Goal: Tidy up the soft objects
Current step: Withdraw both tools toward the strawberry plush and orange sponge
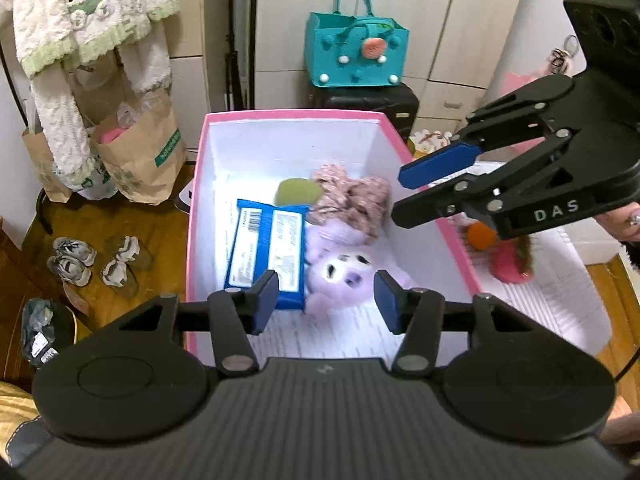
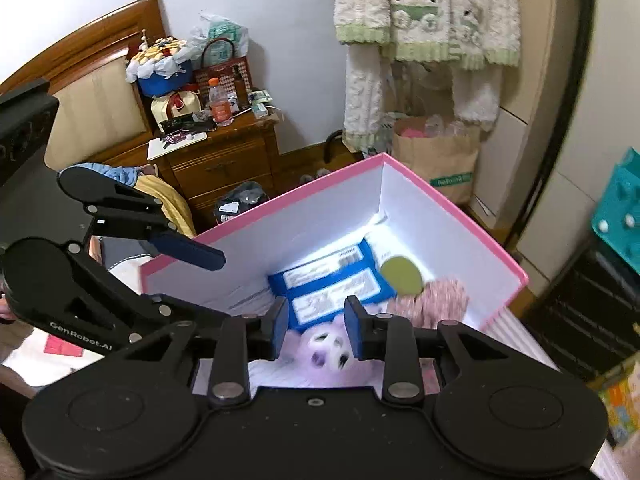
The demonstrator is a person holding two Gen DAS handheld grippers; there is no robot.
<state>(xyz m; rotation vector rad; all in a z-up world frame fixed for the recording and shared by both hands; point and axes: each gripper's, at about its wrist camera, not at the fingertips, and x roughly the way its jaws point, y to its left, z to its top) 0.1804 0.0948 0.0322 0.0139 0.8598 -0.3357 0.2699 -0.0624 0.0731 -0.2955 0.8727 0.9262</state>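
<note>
I see a box (image 1: 208, 184) with a pink outside and rim and white inner walls, holding a lilac plush toy (image 1: 344, 276) with a white face and dark eye patches, a blue packet (image 1: 266, 256) with white printed panels and a barcode, an olive-green pad (image 1: 298, 192) and a pinkish speckled cloth (image 1: 352, 200). Both my tools are black with blue pads (image 1: 264, 300). Behind the box I make out a teal bag (image 1: 356, 56) dotted white with a pink patch, and a cream fleece garment (image 2: 424, 12) trimmed in pale green.
</note>
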